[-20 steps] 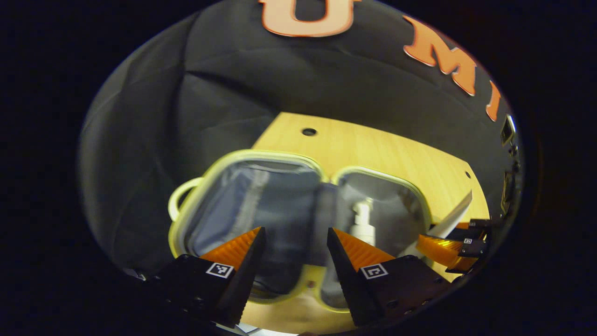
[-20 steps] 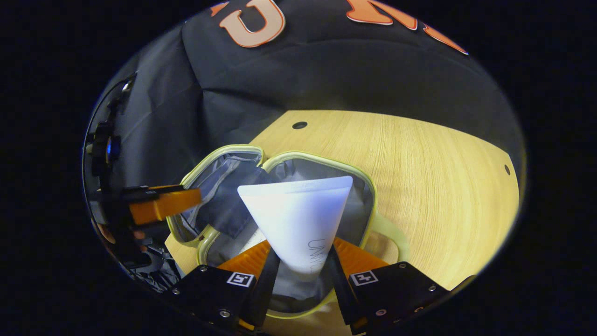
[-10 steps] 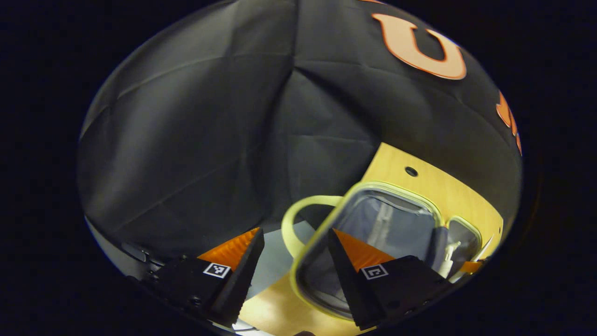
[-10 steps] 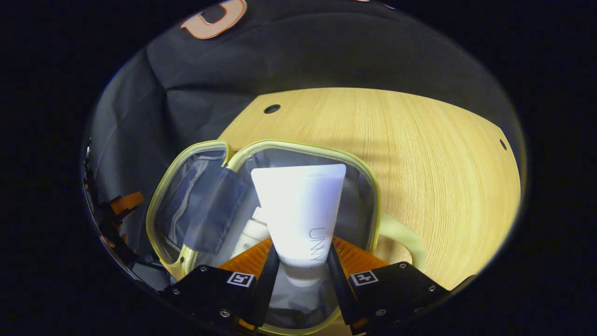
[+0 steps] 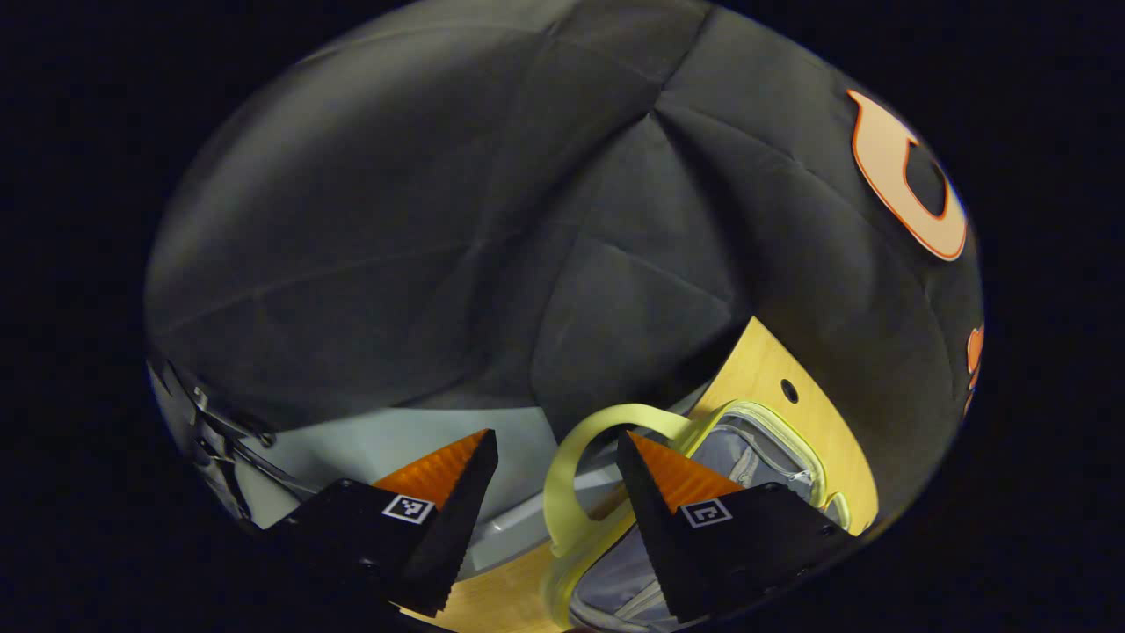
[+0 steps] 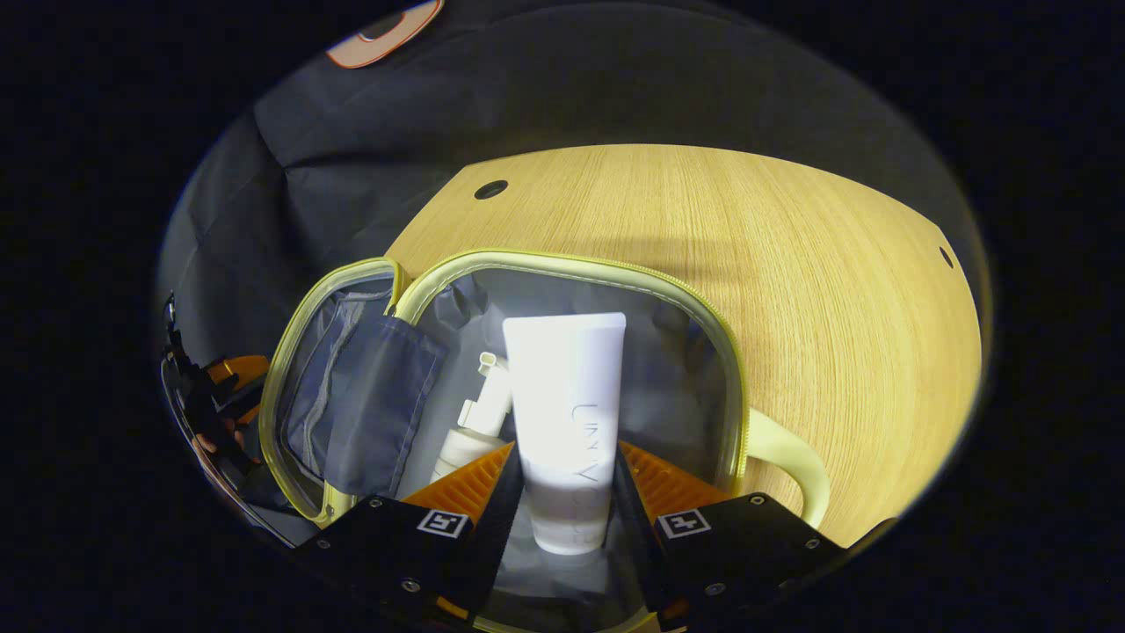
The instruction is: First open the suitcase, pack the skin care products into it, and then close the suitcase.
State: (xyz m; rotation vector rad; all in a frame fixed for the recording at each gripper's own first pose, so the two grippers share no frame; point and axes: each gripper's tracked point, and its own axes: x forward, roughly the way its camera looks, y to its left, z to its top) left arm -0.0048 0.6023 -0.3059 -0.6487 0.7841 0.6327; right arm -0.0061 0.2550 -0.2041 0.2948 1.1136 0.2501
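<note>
Both fingers clamp tube (image 6: pixel 567 413) | right hand-held gripper (image 6: pixel 562 510) | over suitcase (image 6: pixel 562 264)

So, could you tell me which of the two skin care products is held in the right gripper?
The white tube: the right gripper is shut on its lower end, over the open suitcase. The pump bottle lies loose inside, beside it.

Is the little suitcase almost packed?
Partly. The suitcase lies open on the table, and a pump bottle is already inside. The right gripper holds a white tube over that same half. The left gripper is open, near the handle. Letting go and closing are left.
</note>
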